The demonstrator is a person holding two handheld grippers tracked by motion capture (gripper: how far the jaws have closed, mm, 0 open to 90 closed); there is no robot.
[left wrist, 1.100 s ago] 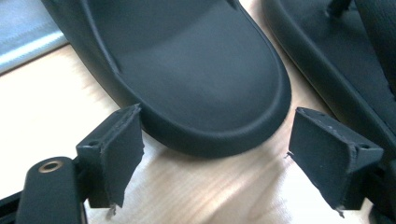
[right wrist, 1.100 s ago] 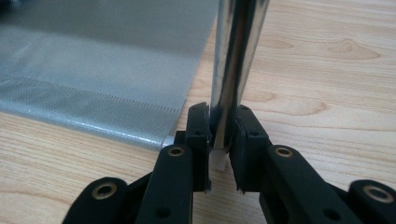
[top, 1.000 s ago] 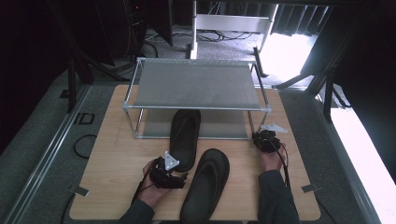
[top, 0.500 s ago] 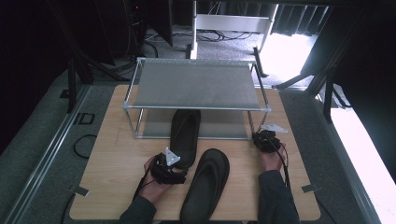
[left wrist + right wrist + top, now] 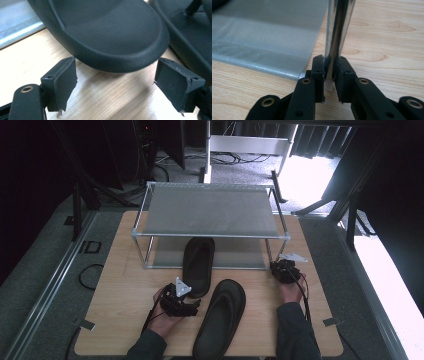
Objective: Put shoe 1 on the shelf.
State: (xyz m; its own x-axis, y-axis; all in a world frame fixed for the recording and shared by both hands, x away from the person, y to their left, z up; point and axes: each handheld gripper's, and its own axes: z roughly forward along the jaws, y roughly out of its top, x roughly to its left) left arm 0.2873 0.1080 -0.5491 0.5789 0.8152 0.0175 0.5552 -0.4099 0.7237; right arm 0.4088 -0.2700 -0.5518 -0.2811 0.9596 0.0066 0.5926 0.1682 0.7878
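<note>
Nothing has moved since a second ago. Left tool (image 5: 116, 82) sits open on the worktop (image 5: 125, 295), jaws flanking the heel of a black sandal (image 5: 110, 35) half under the rack (image 5: 210, 212). Likely light, soft rubber; pinch the heel rim. Right tool (image 5: 329, 75) clamps the rack's leg (image 5: 337, 30).

tabletop (image 5: 120, 285): light wood, rectangular
rack (image 5: 210, 210): two mesh shelves on metal legs, stands at the far half
far sandal (image 5: 198, 265): black, toe under the rack's lower shelf, heel on the wood
near sandal (image 5: 220, 317): black, just beside it, near the front edge
</note>
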